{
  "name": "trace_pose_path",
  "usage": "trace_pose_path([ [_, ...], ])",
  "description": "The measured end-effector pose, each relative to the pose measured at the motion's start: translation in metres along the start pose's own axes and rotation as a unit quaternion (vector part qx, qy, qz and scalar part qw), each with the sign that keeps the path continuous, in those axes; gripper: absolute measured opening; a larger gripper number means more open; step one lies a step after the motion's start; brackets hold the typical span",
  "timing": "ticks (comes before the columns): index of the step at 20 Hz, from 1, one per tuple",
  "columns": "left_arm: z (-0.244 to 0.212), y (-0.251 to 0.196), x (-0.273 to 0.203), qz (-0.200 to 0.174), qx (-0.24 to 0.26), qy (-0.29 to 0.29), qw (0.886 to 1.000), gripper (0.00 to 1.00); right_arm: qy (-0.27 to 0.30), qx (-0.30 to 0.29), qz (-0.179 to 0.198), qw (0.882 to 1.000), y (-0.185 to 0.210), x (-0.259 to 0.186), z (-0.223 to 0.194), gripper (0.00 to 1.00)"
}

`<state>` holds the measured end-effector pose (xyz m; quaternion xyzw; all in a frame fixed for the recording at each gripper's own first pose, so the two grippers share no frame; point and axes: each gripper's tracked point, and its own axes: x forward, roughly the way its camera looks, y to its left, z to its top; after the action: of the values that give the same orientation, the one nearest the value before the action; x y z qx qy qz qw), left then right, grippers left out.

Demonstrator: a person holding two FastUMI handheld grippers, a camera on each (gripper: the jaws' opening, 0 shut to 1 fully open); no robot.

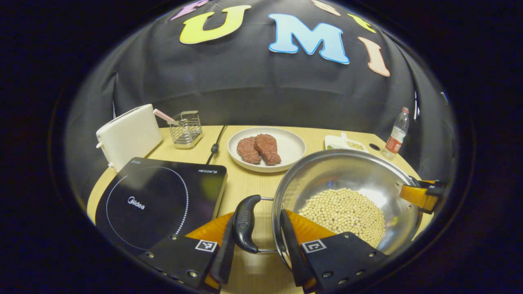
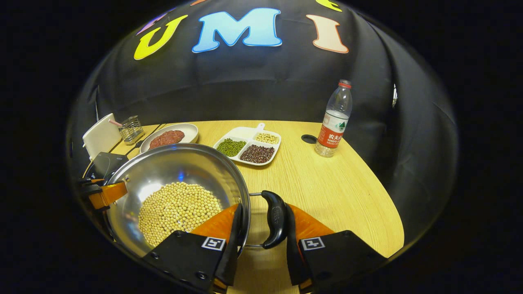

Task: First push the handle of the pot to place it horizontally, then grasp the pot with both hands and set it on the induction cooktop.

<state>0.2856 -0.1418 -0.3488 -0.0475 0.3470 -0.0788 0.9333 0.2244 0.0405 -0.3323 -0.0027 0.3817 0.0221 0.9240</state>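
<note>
Steel pot (image 1: 347,196) full of beans looks heavy and slick; left gripper (image 1: 258,241) and right gripper (image 2: 261,241) have their jaws narrow around its side handles, arguably the only sane hold.

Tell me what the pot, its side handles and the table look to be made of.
Pot: likely stainless steel, polished; its wall mirrors light.
Side handles: glossy black, probably plastic, on thin metal wire.
Table: pale wood or wood-look laminate; fine straight grain, matte.

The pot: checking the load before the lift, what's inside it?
The pot holds pale round beans heaped on its base; the metal beneath them is covered.
</note>
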Motion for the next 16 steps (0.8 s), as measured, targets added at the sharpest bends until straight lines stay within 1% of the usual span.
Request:
trace_pose_path([
  [1, 0.002, 0.002, -0.003, 0.001, 0.0, -0.003, 1.0, 0.6, -0.001, -0.001, 0.0, 1.0, 0.002, -0.004, 0.002, 0.49],
  [2, 0.005, 0.004, -0.01, 0.001, 0.001, -0.007, 1.0, 0.6, -0.002, 0.0, 0.0, 1.0, 0.003, -0.007, 0.005, 0.53],
  [3, 0.009, 0.006, -0.015, 0.001, 0.002, -0.01, 1.0, 0.6, -0.004, 0.002, 0.0, 1.0, 0.005, -0.012, 0.008, 0.49],
  [4, 0.012, 0.008, -0.018, 0.0, 0.002, -0.012, 1.0, 0.63, -0.005, 0.003, 0.0, 1.0, 0.007, -0.016, 0.01, 0.52],
  [5, 0.016, 0.01, -0.022, -0.001, 0.0, -0.014, 1.0, 0.6, -0.006, 0.003, -0.001, 1.0, 0.009, -0.02, 0.013, 0.52],
  [6, 0.018, 0.013, -0.025, -0.003, 0.001, -0.015, 1.0, 0.6, -0.007, 0.002, -0.003, 1.0, 0.011, -0.025, 0.016, 0.49],
  [7, 0.021, 0.016, -0.029, -0.004, 0.0, -0.017, 1.0, 0.6, -0.008, 0.002, -0.004, 1.0, 0.014, -0.029, 0.019, 0.49],
  [8, 0.024, 0.02, -0.033, -0.005, 0.0, -0.018, 1.0, 0.63, -0.009, 0.002, -0.005, 1.0, 0.017, -0.033, 0.022, 0.49],
  [9, 0.027, 0.024, -0.036, -0.006, 0.001, -0.02, 1.0, 0.63, -0.011, 0.002, -0.006, 1.0, 0.02, -0.039, 0.024, 0.49],
  [10, 0.03, 0.029, -0.041, -0.006, 0.001, -0.022, 1.0, 0.6, -0.013, 0.003, -0.005, 1.0, 0.025, -0.042, 0.026, 0.52],
  [11, 0.034, 0.034, -0.045, -0.006, 0.002, -0.024, 1.0, 0.63, -0.014, 0.004, -0.004, 1.0, 0.029, -0.046, 0.028, 0.52],
  [12, 0.036, 0.039, -0.049, -0.005, 0.004, -0.026, 1.0, 0.6, -0.017, 0.005, -0.003, 1.0, 0.035, -0.05, 0.029, 0.52],
  [13, 0.038, 0.045, -0.053, -0.004, 0.007, -0.026, 1.0, 0.59, -0.019, 0.006, -0.001, 1.0, 0.04, -0.052, 0.031, 0.53],
  [14, 0.04, 0.052, -0.056, -0.003, 0.007, -0.029, 1.0, 0.56, -0.02, 0.007, 0.002, 1.0, 0.045, -0.055, 0.032, 0.52],
  [15, 0.041, 0.059, -0.06, -0.002, 0.008, -0.031, 0.999, 0.57, -0.021, 0.008, 0.005, 1.0, 0.052, -0.057, 0.033, 0.49],
  [16, 0.043, 0.066, -0.063, 0.0, 0.009, -0.032, 0.999, 0.56, -0.022, 0.008, 0.007, 1.0, 0.058, -0.058, 0.033, 0.52],
])
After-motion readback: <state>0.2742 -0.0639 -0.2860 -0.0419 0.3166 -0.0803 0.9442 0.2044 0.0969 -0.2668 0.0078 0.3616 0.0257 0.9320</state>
